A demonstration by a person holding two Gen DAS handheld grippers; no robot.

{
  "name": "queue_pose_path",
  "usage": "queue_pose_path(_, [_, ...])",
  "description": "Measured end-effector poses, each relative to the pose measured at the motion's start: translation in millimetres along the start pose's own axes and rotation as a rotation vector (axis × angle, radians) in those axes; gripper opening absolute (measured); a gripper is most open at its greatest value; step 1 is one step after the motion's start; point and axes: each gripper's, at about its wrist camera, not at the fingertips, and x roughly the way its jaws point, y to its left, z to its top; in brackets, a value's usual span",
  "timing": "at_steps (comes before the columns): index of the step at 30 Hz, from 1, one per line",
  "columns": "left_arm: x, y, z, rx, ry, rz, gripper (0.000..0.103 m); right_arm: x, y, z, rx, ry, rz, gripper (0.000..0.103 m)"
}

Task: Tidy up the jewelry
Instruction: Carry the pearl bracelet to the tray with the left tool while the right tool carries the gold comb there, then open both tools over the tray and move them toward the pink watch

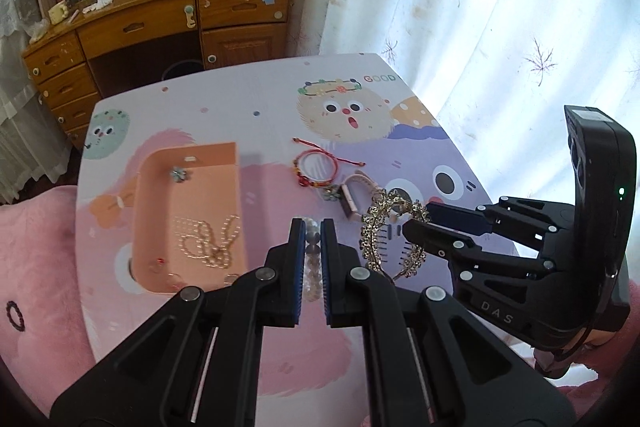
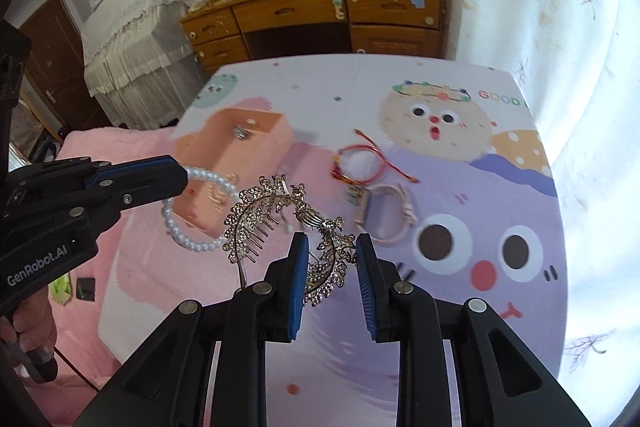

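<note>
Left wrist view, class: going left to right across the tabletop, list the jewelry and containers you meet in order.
Orange tray with pearl necklace inside → pearl bracelet held in the left gripper → red cord bracelet → gold hair comb held by the right gripper.

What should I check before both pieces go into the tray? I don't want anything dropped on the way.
1. Left gripper shut on the pearl bracelet: ok.
2. Right gripper holding the gold tiara: ok; it hangs from the jaws, clear of the table.
3. Bracelet and tiara apart: cannot tell; they overlap in the right wrist view.
4. Room in the orange tray: ok; a pearl necklace and a small flower piece leave floor bare.
5. Red cord bracelet and pink watch still outside the tray: not ok.
</note>
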Motion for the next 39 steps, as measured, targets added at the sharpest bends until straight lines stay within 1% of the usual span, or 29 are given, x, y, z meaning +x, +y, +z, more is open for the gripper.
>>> queue_pose_path(4, [-18, 29, 2, 0.017, -0.018, -0.005, 0.005, -3, 37, 3, 0.014, -0.039, 0.0, 0.023])
queue_pose_path(8, [-31, 58, 8, 0.038, -0.035, 0.0, 0.005, 6, 71, 5, 0.034, -0.069, 0.006, 0.023])
queue_pose_path(14, [-42, 102, 24, 0.072, -0.064, 0.006, 0.005, 19, 122, 9, 0.062, -0.119, 0.018, 0.024])
queue_pose_path(18, [-42, 123, 35, 0.087, -0.075, -0.005, 0.005, 35, 149, 14, 0.076, -0.134, 0.0, 0.024])
queue_pose_path(23, [-34, 144, 46, 0.099, -0.078, -0.013, 0.005, 55, 172, 21, 0.118, -0.144, -0.007, 0.024])
queue_pose_path(27, [-26, 149, 51, 0.094, -0.083, -0.039, 0.005, 70, 180, 25, 0.154, -0.15, -0.009, 0.024])
queue_pose_path(30, [-19, 151, 52, 0.086, -0.071, -0.083, 0.006, 81, 178, 25, 0.202, -0.162, -0.005, 0.024])
queue_pose_path(31, [-15, 152, 54, 0.074, -0.052, -0.103, 0.006, 86, 176, 26, 0.209, -0.151, -0.009, 0.028])
queue_pose_path(32, [-11, 153, 54, 0.062, -0.038, -0.1, 0.008, 91, 175, 26, 0.211, -0.136, -0.017, 0.032])
queue_pose_path(33, [-8, 154, 55, 0.047, -0.018, -0.082, 0.017, 94, 174, 27, 0.21, -0.126, -0.028, 0.043])
queue_pose_path(34, [-5, 154, 55, 0.039, -0.008, -0.07, 0.023, 94, 174, 26, 0.209, -0.129, -0.04, 0.047])
queue_pose_path(35, [-4, 157, 55, 0.021, -0.001, -0.062, 0.036, 93, 173, 25, 0.21, -0.14, -0.046, 0.047])
queue_pose_path(36, [-4, 159, 54, 0.008, -0.009, -0.066, 0.043, 95, 168, 24, 0.213, -0.147, -0.049, 0.048])
queue_pose_path(38, [-6, 162, 54, -0.012, -0.022, -0.077, 0.046, 93, 163, 21, 0.218, -0.15, -0.06, 0.051])
queue_pose_path(39, [-6, 164, 53, -0.016, -0.022, -0.079, 0.046, 93, 159, 18, 0.22, -0.151, -0.062, 0.054])
